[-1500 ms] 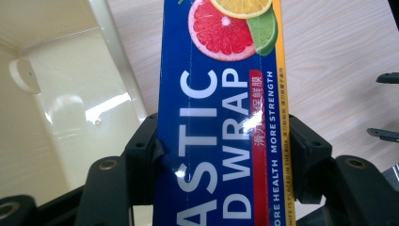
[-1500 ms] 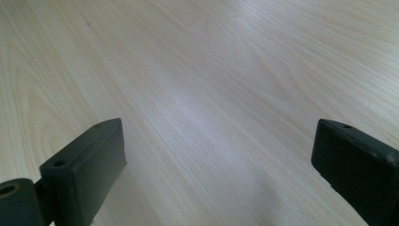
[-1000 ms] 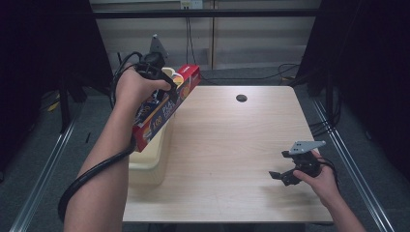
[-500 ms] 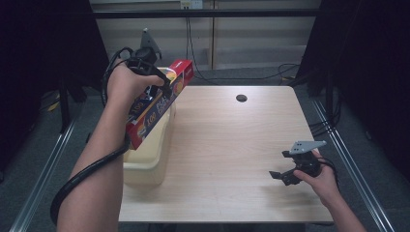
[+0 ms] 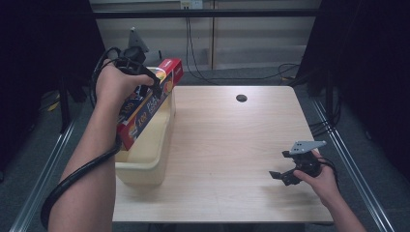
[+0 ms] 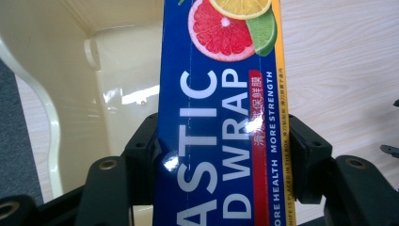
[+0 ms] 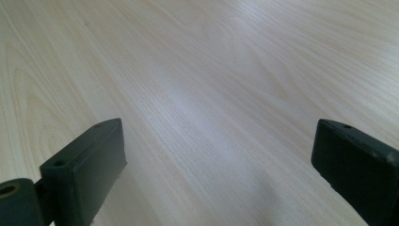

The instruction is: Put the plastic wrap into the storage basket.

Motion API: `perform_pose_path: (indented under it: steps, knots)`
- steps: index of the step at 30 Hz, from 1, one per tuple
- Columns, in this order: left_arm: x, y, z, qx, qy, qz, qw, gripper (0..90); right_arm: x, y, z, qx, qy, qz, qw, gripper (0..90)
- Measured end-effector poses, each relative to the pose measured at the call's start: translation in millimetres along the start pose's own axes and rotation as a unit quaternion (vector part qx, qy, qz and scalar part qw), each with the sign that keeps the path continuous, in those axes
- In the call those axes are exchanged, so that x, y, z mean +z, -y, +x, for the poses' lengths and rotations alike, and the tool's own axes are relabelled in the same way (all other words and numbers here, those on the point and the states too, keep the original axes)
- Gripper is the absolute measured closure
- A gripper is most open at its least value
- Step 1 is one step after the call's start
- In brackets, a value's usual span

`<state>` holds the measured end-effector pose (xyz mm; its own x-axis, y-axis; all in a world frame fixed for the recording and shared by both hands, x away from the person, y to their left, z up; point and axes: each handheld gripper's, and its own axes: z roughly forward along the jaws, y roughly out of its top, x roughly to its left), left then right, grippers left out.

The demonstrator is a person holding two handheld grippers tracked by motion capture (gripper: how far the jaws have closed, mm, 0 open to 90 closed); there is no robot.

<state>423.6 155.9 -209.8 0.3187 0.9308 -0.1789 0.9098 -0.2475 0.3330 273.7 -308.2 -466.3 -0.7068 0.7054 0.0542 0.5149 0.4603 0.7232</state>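
A long blue and red plastic wrap box (image 5: 145,108) with citrus fruit printed on it hangs tilted over a cream plastic bin (image 5: 145,164) at the table's left side. My left gripper (image 5: 151,89) is shut on the box across its width. In the left gripper view both jaws press the sides of the box (image 6: 221,94), with the bin's inside (image 6: 117,103) below. My right gripper (image 5: 283,176) rests low near the table's front right, open with nothing between its jaws. The right gripper view has only bare wood between the right gripper's (image 7: 219,165) jaws.
The light wooden table (image 5: 232,140) has a small dark round hole (image 5: 241,98) near its far edge. Cables lie on the floor behind the table. Metal rails run along both sides, with dark curtains beyond.
My left hand has carried the box to the left and a little upward, over the bin. The right hand has kept still.
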Motion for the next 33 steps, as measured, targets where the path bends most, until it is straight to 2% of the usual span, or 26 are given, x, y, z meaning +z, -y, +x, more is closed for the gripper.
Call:
perform_pose_path:
  steps: [12, 16, 25, 26, 33]
  knots:
    - [-4.4, 4.7, 10.4, -0.018, -0.007, -0.008, 0.9998, 40.4, 0.5, -0.6, -0.2, -0.002, 0.0, -0.001, 1.0, 3.3]
    - [-1.5, 7.3, 14.5, -0.028, -0.023, -0.003, 0.9993, 40.4, 0.5, -1.1, 0.1, 0.0, -0.003, -0.002, 1.0, 3.3]
    - [3.1, 12.7, 26.0, -0.048, -0.032, -0.001, 0.9983, 40.4, 0.1, -1.1, -0.1, 0.0, -0.002, -0.003, 1.0, 3.3]
    - [3.3, 14.2, 28.8, -0.055, -0.035, -0.001, 0.9979, 40.4, 0.2, -1.2, -0.2, 0.0, -0.002, -0.003, 1.0, 3.3]
    - [6.8, 18.4, 33.1, -0.06, -0.042, 0.004, 0.9973, 40.4, 1.0, -2.0, 0.3, 0.001, -0.005, -0.003, 1.0, 3.3]
